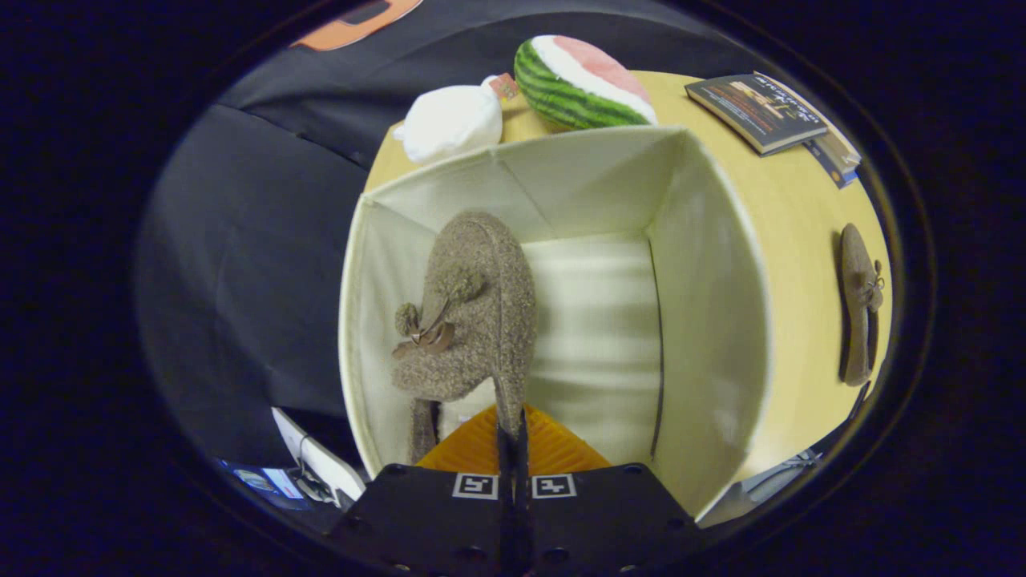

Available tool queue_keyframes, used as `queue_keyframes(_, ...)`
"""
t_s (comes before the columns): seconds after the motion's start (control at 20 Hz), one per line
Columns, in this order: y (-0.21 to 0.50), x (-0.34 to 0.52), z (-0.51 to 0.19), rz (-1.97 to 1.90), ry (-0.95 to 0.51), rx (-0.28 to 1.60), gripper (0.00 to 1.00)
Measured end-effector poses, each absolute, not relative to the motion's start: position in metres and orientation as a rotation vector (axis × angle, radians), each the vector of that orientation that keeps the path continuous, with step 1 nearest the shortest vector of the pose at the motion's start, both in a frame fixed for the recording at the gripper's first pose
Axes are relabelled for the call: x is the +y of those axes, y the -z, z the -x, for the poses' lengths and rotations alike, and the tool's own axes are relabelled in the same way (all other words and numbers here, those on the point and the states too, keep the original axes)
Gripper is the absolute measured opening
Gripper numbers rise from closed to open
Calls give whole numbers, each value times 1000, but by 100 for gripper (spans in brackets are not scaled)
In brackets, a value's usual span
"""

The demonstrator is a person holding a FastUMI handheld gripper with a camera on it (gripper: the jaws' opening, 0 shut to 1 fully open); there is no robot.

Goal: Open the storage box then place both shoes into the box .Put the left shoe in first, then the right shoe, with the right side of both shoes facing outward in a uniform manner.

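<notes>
claw [513,437] pinching heel rim of fuzzy moccasin shoe [473,312], hanging inside open storage box [713,320] | second shoe [859,304] on tabletop [793,232] beside box | advice: lower to floor along left wall, leave room, then release

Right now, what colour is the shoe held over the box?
Fuzzy greyish-brown shoe, shown in the gripper view, pinched in the gripper.

Tabletop [801,240]: pale yellow wood, evenly lit. Wall [240,280]: black cloth, behind and beside. On tabletop: watermelon plush [581,84], white plush [449,120], books [761,108].
</notes>
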State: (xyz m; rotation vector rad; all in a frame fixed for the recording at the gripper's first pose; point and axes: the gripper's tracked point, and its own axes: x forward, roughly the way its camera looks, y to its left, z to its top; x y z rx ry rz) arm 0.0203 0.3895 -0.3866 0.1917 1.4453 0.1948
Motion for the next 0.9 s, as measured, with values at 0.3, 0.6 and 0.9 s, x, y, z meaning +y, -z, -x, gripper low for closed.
queue_keyframes(0.3, 433, 394, -27, -42, -129, 1490, 1)
queue_keyframes(0.6, 437, 395, -31, -67, -152, 1487, 11)
queue_keyframes(0.9, 384, 398, -10, -114, -318, 1468, 83)
